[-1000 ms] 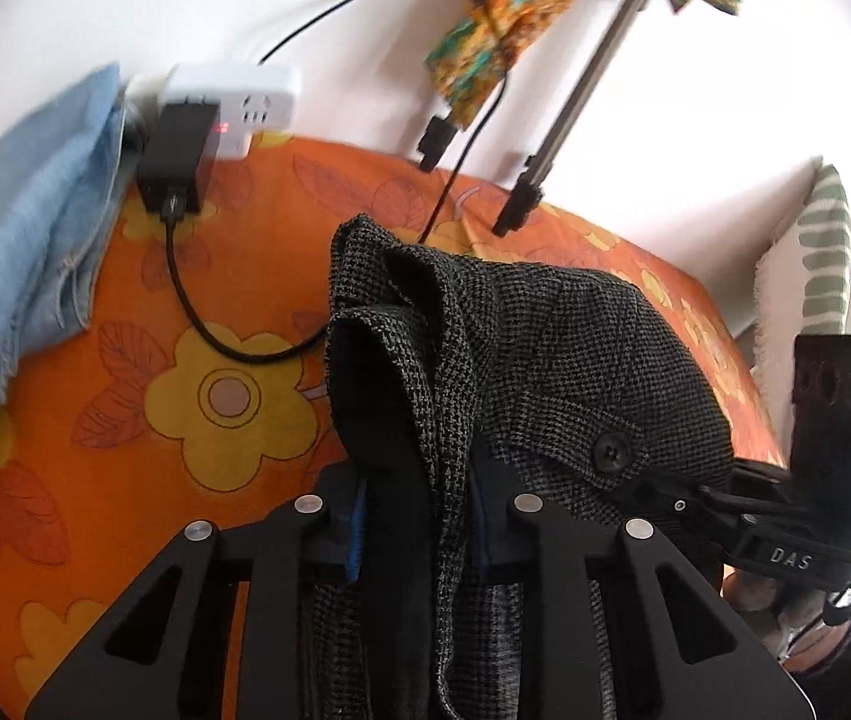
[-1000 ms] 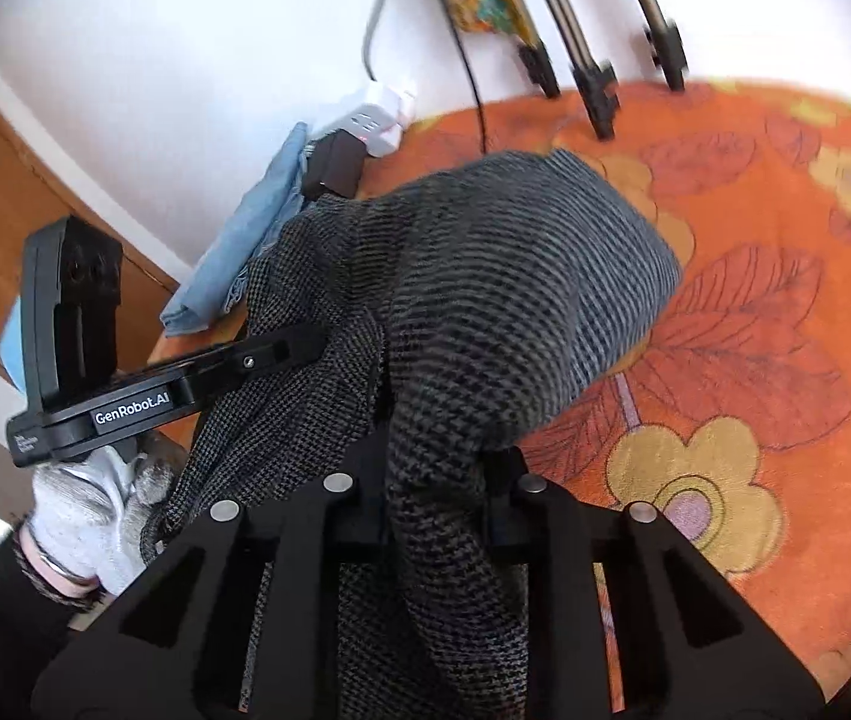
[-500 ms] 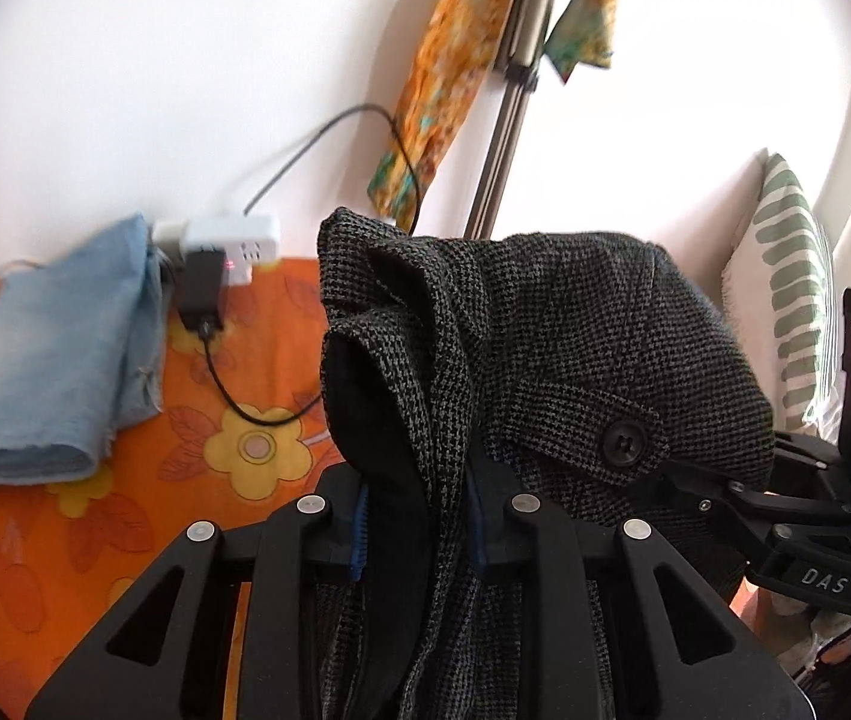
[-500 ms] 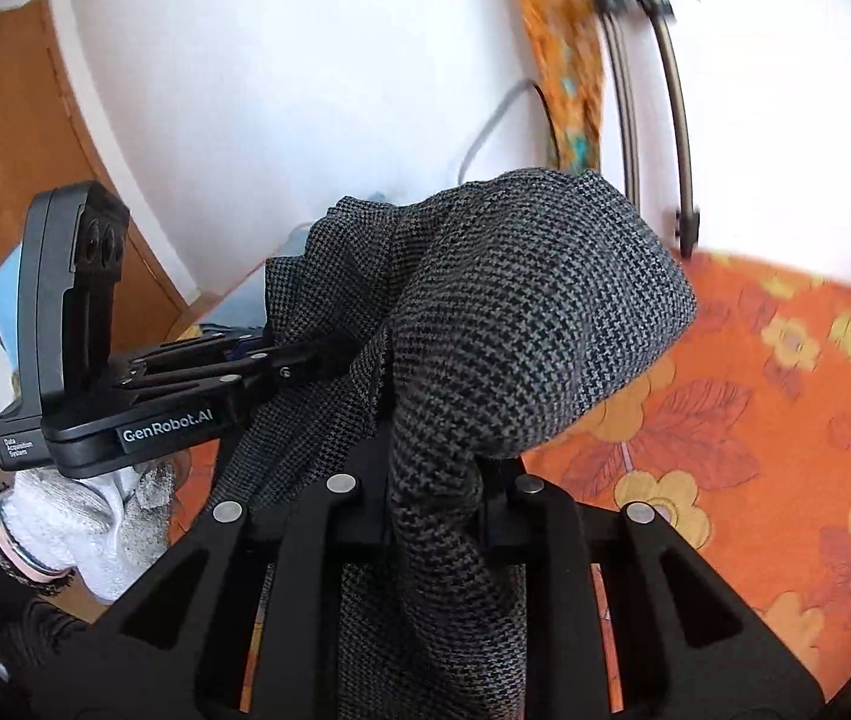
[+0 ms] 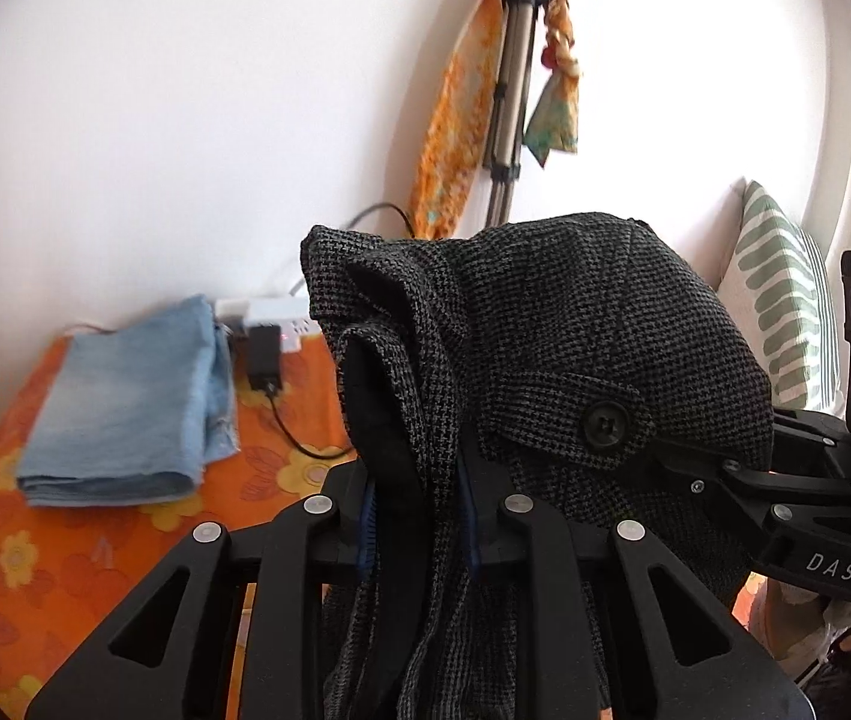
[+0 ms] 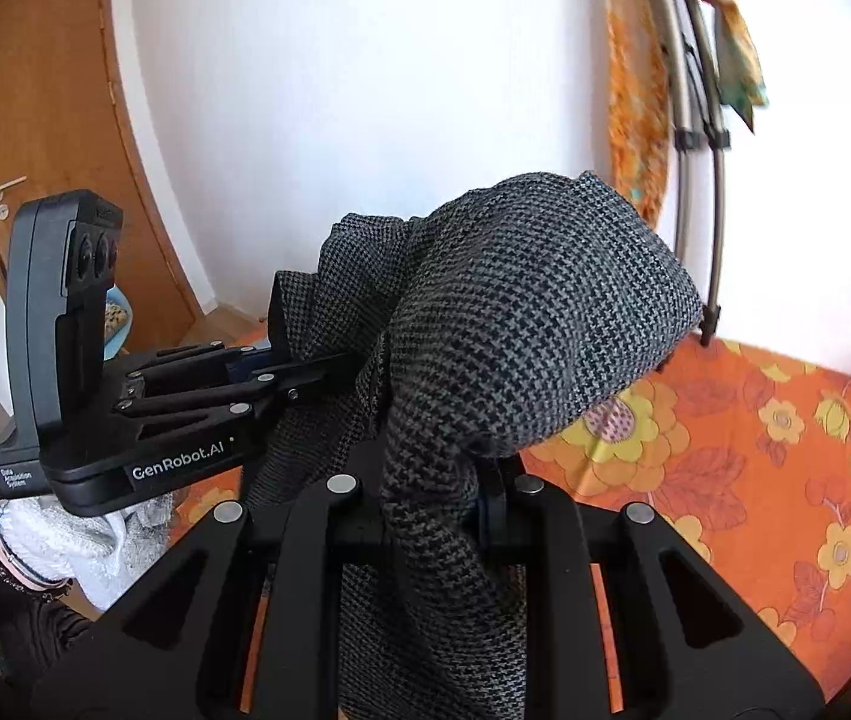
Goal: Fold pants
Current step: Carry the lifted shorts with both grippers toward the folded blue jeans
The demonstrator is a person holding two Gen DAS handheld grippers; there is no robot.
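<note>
Your left gripper (image 5: 419, 516) pinches houndstooth pants (image 5: 575, 360); your right gripper (image 6: 431, 498) pinches same pants, bunched between both, lifted above orange floral bedspread (image 6: 755, 450); folded jeans (image 5: 125, 408) at bedspread's far-left edge

Orange floral bedspread (image 5: 23, 546) under folded jeans (image 5: 125, 414), power strip (image 5: 281, 315)

Two tools (image 5: 419, 516) (image 6: 431, 498), one houndstooth pants (image 5: 575, 348), one folded jeans (image 5: 125, 414), one tripod (image 5: 509, 96), one pillow (image 5: 779, 312)
</note>
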